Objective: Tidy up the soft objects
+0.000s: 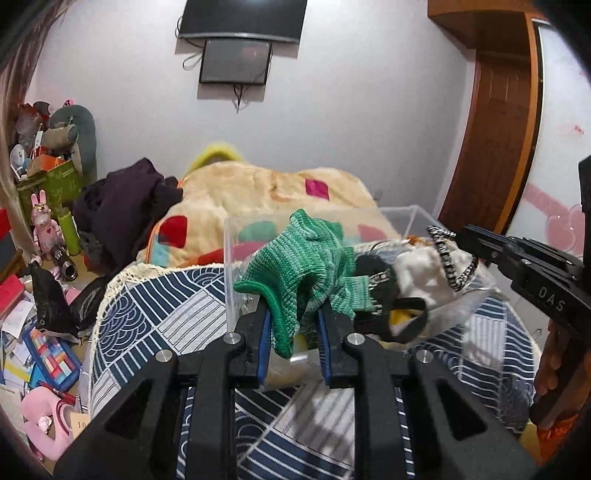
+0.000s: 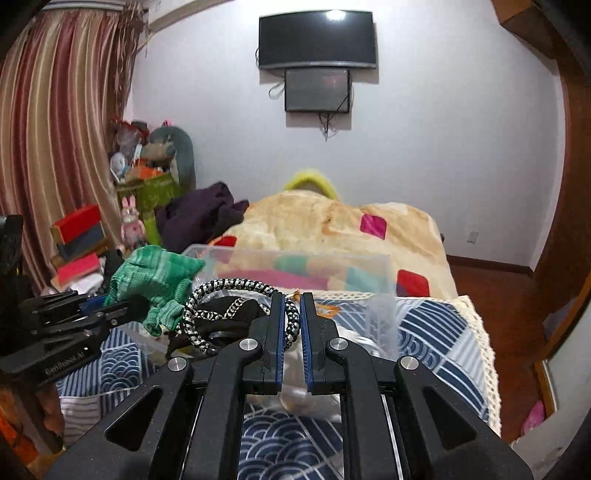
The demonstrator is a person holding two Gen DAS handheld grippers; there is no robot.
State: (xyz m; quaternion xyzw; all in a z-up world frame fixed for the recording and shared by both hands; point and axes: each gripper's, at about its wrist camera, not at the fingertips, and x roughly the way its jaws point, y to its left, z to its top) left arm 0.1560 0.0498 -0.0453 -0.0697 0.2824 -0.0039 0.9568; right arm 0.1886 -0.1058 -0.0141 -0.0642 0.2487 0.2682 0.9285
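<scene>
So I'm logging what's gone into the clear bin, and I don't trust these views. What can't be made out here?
- Bin floor: both views, covered by the piled black and white fabric and blurred through the clear bin wall.
- Green knit item: left wrist view, bunched in the left gripper, so its type is unclear.
- Braided cord: right wrist view, its lower part hidden behind the right gripper jaws.

Left wrist: looks forward along its fingers, close over the clear bin [image 1: 317, 229], facing the wall TV [image 1: 242, 16].
Right wrist: same heading, close behind the bin [image 2: 291, 258].
Shared: bin, bed blanket [image 1: 258, 188], TV [image 2: 317, 38].
</scene>
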